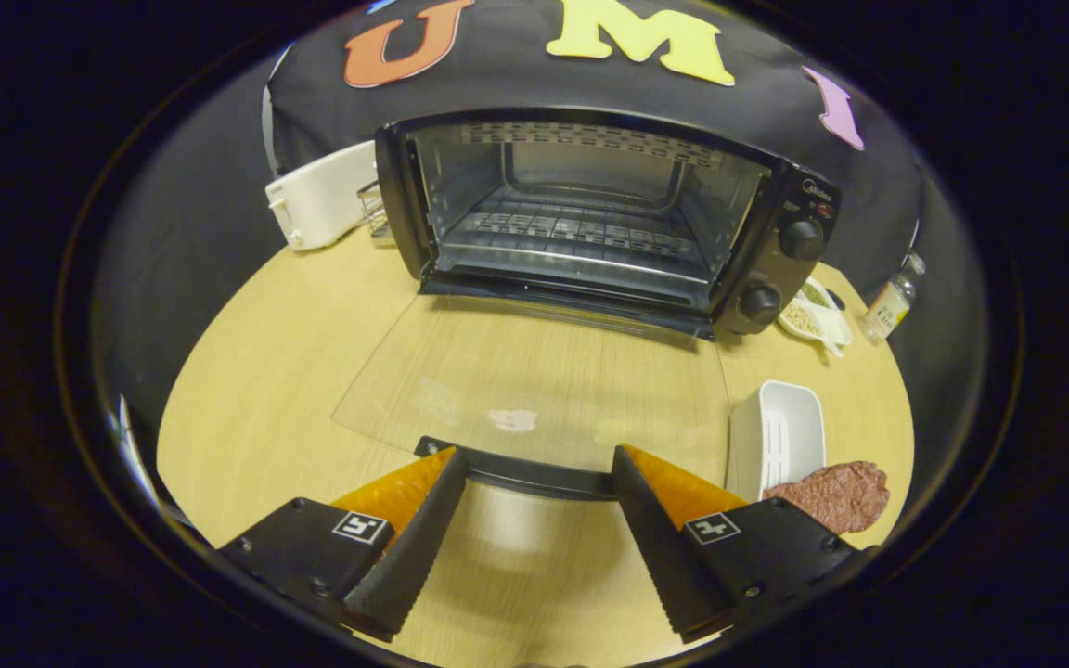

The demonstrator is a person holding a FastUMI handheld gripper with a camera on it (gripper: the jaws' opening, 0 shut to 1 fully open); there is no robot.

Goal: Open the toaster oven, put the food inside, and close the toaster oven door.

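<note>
The black toaster oven [780, 232] stands at the back of the round wooden table with its cavity open and a wire rack [572, 227] inside. Its glass door [534, 380] lies folded flat toward me, and the dark door handle [534, 473] runs across just ahead of my fingertips. My gripper [539, 459] is open, fingers spread to either side of the handle, nothing between them. The food, a flat brown meat patty [836, 496], lies on the table just right of the right finger.
A white rectangular dish [776, 436] sits beside the patty, right of the door. Behind the oven's right side are a small dish of grains [808, 320] and a little bottle [892, 301]. A white appliance [321, 195] stands left of the oven.
</note>
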